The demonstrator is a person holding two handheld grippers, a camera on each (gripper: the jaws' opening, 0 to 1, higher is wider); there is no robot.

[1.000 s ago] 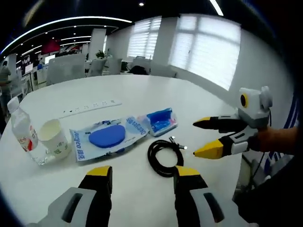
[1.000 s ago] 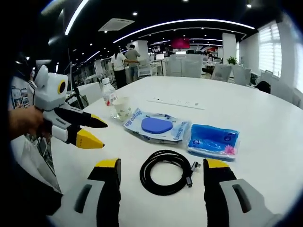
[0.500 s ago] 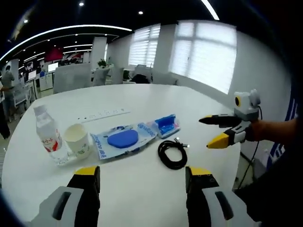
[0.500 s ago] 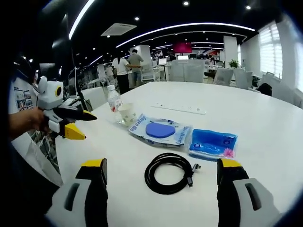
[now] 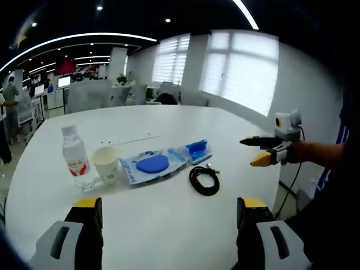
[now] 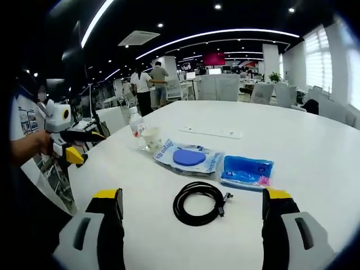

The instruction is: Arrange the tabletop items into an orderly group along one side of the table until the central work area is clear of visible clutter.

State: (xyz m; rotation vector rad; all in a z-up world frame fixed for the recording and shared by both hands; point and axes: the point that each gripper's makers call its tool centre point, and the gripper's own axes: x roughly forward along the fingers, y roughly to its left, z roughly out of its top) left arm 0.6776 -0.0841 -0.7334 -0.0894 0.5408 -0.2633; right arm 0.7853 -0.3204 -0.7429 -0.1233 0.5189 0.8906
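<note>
Black cable (image 5: 205, 181) (image 6: 198, 202) is coiled near the middle of the white table (image 5: 169, 225) (image 6: 315, 146). Just behind it, a blue packet (image 5: 198, 151) (image 6: 246, 171) and a clear pouch with a blue disc (image 5: 152, 164) (image 6: 188, 158) are laid side by side. A paper cup (image 5: 106, 163) (image 6: 149, 137) and a water bottle (image 5: 75, 159) (image 6: 135, 123) are stood upright together toward one table edge. The left gripper (image 5: 167, 211) (image 6: 84, 147) and right gripper (image 6: 191, 201) (image 5: 260, 151) are held above the table edge, jaws spread wide, nothing gripped.

On the table (image 6: 315, 146) I see a row: bottle (image 6: 135, 123), cup (image 6: 150, 138), pouch (image 6: 188, 158), packet (image 6: 246, 171). The cable (image 6: 198, 202) lies nearer me, before the pouch.
</note>
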